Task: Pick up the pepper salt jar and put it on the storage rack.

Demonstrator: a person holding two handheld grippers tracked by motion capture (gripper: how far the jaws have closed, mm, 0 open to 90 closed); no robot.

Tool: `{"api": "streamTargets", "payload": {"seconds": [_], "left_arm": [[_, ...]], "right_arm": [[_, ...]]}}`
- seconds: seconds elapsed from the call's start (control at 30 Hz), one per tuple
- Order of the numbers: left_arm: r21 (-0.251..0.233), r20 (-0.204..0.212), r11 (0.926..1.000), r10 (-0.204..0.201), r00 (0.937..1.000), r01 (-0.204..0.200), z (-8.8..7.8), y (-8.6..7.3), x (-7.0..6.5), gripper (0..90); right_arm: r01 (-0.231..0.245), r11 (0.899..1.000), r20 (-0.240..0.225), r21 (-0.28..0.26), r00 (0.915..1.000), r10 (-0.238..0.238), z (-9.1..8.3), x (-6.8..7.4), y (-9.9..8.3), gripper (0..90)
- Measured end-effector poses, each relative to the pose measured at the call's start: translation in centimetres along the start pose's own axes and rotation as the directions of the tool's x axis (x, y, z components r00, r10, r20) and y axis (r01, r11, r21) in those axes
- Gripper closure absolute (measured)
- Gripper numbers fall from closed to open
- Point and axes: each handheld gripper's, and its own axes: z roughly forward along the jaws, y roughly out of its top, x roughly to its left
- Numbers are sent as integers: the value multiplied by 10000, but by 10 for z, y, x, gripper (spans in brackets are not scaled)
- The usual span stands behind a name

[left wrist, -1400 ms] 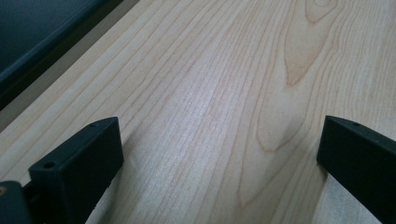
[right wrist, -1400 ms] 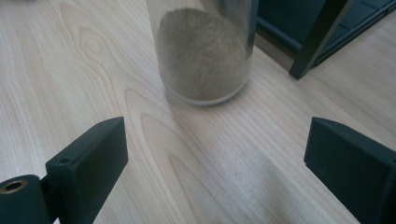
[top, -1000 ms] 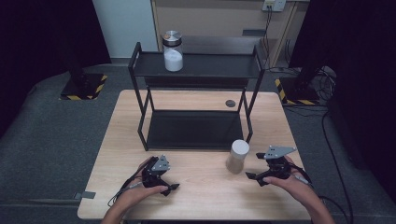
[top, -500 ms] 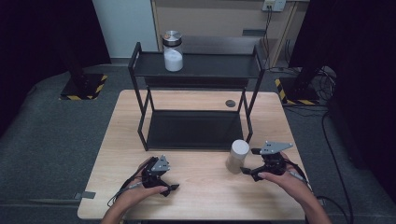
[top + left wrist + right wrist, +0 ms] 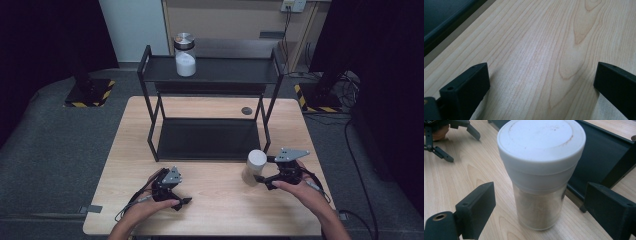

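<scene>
Right gripper (image 5: pixel 263 180) nearer, jaws closing, unclamped | jar (image 5: pixel 540 173): white lid, clear body, pale powder

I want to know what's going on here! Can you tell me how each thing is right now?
White-lidded jar: upright on the table, lid on, between the right jaws, untouched.
Right gripper: open, jaws just been closing.
Left gripper: open, nothing between its jaws.
Metal-lidded jar: upright on the top shelf, lid on.
Rack: standing, lower shelf bare.
</scene>
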Motion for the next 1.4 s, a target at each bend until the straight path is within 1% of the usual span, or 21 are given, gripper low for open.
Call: {"api": "streamTargets", "payload": {"seconds": [0.57,0.93,1.17,1.4], "left_arm": [[6,2,10000,13,10000,-13,0,0,0,0],[6,2,10000,11,10000,-11,0,0,0,0],[4,0,10000,9,10000,-9,0,0,0,0],[4,2,10000,9,10000,-9,0,0,0,0]], "right_arm": [[-115,9998,210,-172,9997,118,6,3,0,151],[-152,9993,192,-335,9997,158,9,5,-1,174],[-221,9986,295,-490,9993,236,11,6,-2,208],[-292,9974,277,-659,9991,310,12,7,-4,241]]}}
